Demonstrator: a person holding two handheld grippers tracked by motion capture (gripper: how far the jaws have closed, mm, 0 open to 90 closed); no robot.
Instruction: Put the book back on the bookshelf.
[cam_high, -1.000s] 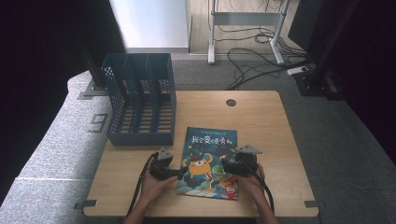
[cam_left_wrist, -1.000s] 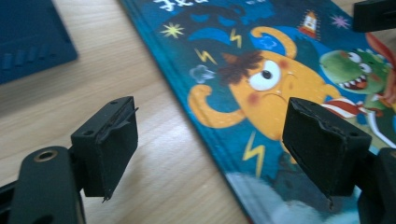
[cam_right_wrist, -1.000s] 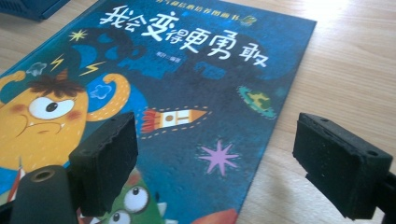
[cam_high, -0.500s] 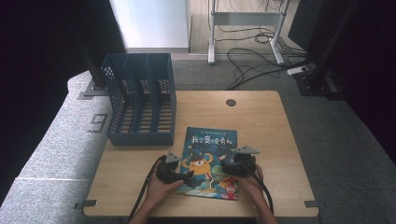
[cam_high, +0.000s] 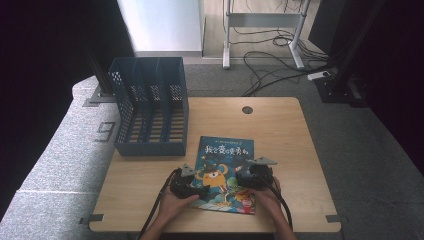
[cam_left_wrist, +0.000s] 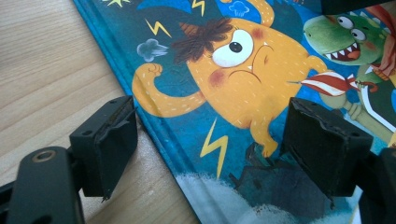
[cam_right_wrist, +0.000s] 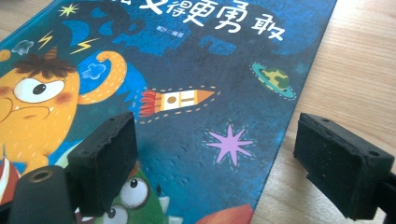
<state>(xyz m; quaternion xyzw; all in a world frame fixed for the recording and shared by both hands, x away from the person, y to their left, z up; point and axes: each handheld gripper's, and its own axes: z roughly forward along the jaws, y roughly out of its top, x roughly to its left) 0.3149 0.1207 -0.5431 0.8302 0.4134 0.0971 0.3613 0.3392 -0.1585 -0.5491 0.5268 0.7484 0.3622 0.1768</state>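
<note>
A: Blue-covered picture book (cam_high: 226, 173), high view: where does it lie?
B: Flat on the wooden worktop (cam_high: 285, 135), near the person's edge, just right of the slotted blue file rack (cam_high: 150, 107). Left tongs (cam_high: 200, 189) sit at its left edge, right tongs (cam_high: 250, 175) at its right edge.

A: Left gripper view?
B: Left tongs (cam_left_wrist: 205, 154) stand wide, one jaw over bare wood, the other over the cover, straddling the left edge. An orange one-eyed monster (cam_left_wrist: 233, 79) and yellow lightning bolts show; the surface looks glossy.

A: Right gripper view?
B: Right tongs (cam_right_wrist: 215, 165) also gape wide across the right edge, holding nothing. A rocket (cam_right_wrist: 175, 100), a pink star and white Chinese title lettering appear.

A: Handling?
B: Probably thin, light and somewhat flexible, with a slick cover. Lying flush, it offers little purchase; an edge likely needs lifting, then pinching near the spine to limit sag.
</note>
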